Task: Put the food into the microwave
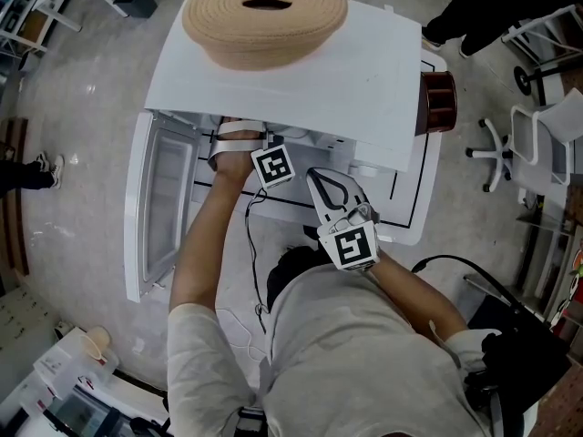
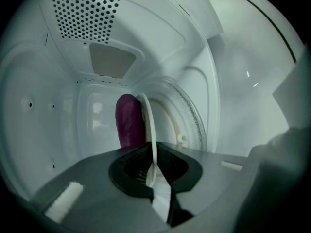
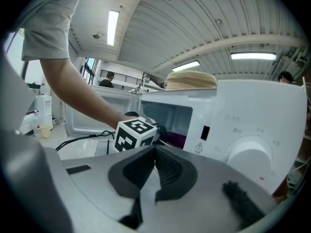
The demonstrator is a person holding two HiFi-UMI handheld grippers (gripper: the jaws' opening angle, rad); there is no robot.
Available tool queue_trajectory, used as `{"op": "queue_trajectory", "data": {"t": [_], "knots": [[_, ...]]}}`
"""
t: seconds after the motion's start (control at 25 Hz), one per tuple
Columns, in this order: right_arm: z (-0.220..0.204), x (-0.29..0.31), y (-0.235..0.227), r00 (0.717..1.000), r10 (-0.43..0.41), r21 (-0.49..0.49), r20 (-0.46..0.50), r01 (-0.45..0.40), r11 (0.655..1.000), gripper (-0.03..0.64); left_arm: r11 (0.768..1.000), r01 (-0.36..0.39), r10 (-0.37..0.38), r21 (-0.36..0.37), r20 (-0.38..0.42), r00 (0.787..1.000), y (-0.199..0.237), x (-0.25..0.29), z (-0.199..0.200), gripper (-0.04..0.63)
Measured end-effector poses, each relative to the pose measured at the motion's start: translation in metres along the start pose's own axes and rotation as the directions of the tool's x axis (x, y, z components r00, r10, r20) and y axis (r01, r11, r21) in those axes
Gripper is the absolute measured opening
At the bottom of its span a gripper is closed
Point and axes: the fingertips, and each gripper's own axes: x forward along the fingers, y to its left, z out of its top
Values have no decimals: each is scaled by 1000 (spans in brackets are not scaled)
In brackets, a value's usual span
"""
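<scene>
1. In a workshop with a grey floor [image 1: 82, 107] and a ribbed ceiling [image 3: 194, 23], a white microwave [image 1: 301, 80] stands on a white bench [image 1: 414, 198]. Its door [image 1: 159, 198] is swung wide to the left, and a woven basket [image 1: 264, 16] sits on top.
2. The left claw [image 2: 154, 174] is deep inside the oven cavity, closed on the rim of a white plate [image 2: 149, 130] carrying the purple food [image 2: 129, 120]. Gripping the rim keeps the jaws off the food, apparently so the plate can settle on the glass turntable [image 2: 192, 120].
3. Whether the plate already rests on the turntable cannot be told.
4. The right claw [image 3: 155, 166] hangs outside the front, jaws together on nothing. It is likely held clear of the opening and free for the door.
5. A warning-triangle label [image 3: 199, 147] sits beside the dial [image 3: 250, 154]. The print around it is too small to read, and no brand name shows.
</scene>
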Motion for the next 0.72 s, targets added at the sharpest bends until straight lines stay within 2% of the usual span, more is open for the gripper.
{"op": "queue_trajectory", "data": {"t": [0.08,0.16,0.24,0.4,0.56,0.72], "knots": [[3,0,1,1000,6,5,-3,-6,1000,11,998,62,-62,-5,27,998,-8,-1,2,35],[7,-1,2,1000,15,-1,-8,-15,1000,11,980,198,-195,-37,62,979,-25,-2,4,38],[10,-2,2,1000,21,-2,-12,-21,1000,11,957,280,-272,-76,100,957,-30,-3,5,46],[14,-2,1,1000,26,-3,-15,-26,1000,11,916,377,-357,-136,150,922,-31,-4,3,65],[11,-4,0,999,28,1,-21,-28,1000,11,883,450,-425,-131,181,887,-33,-11,2,89],[7,-6,5,999,40,5,-29,-40,999,11,843,517,-471,-149,259,843,-39,-20,9,98]]}}
